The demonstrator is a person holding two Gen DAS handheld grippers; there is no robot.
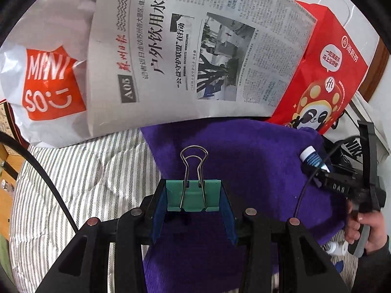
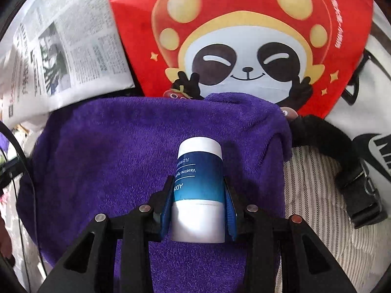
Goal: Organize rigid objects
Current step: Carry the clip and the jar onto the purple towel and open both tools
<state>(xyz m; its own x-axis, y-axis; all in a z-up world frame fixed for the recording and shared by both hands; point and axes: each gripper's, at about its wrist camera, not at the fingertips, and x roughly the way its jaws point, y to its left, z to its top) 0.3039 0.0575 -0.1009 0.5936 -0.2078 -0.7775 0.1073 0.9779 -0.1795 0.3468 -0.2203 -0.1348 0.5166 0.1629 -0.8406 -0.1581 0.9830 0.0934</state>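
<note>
Clip [image 1: 193, 196] and tube [image 2: 199, 190] above towel [image 1: 244, 151].

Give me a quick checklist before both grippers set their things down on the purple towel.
1. Left gripper holds the green binder clip between its pads: ok.
2. Right gripper grips the blue and white tube: ok; pads sit against its sides.
3. Purple towel lies under both grippers: ok.
4. Bare towel ahead of the clip: ok.
5. Newspaper and red panda bag stand behind the towel, off the drop spot: ok.
6. Height above the towel: cannot tell.
</note>
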